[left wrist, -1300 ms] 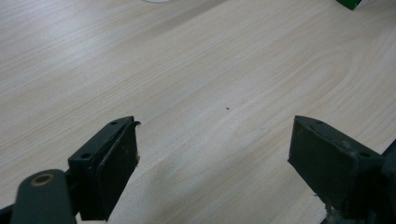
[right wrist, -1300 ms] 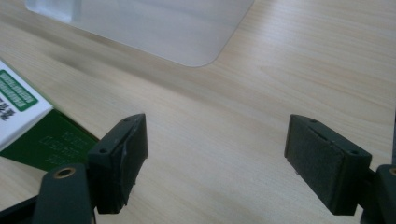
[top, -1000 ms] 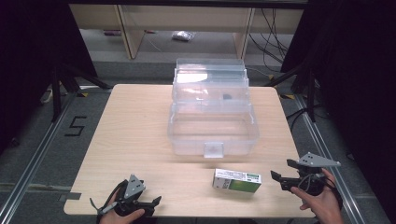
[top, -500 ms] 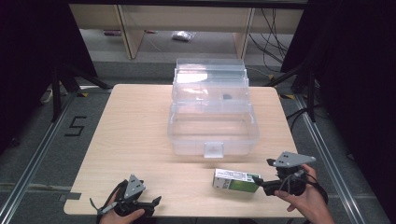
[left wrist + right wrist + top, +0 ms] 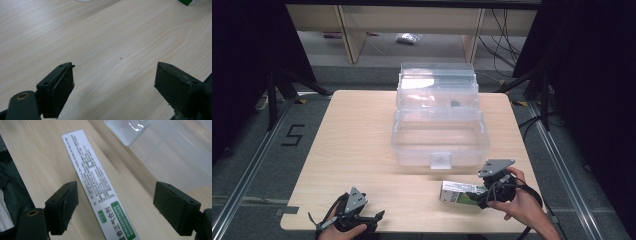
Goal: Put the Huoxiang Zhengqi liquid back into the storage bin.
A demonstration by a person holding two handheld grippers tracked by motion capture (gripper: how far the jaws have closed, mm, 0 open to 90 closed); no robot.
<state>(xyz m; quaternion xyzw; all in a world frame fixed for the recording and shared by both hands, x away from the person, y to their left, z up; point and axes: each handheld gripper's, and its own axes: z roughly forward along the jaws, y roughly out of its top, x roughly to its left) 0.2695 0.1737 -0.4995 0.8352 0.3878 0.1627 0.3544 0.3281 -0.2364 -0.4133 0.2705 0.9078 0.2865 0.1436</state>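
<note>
The left gripper (image 5: pixel 371 220) is resting at the near left edge of the table (image 5: pixel 352 145), its jaws standing spread wide with bare wood between them and ahead of them; in the left gripper view a green corner of the small box (image 5: pixel 188 2) is showing well beyond the right jaw. To the right, wide open tabletop is lying between this gripper and the box. The clear plastic case (image 5: pixel 439 135) is sitting with its lid up, its front wall near the box, leaving a narrow strip of wood between them. The right gripper (image 5: pixel 115 207) is hovering over the white-and-green box (image 5: pixel 96 183), jaws spread wide and straddling its near end without touching it. The table's right edge is lying just beyond the person's right hand (image 5: pixel 517 200).
</note>
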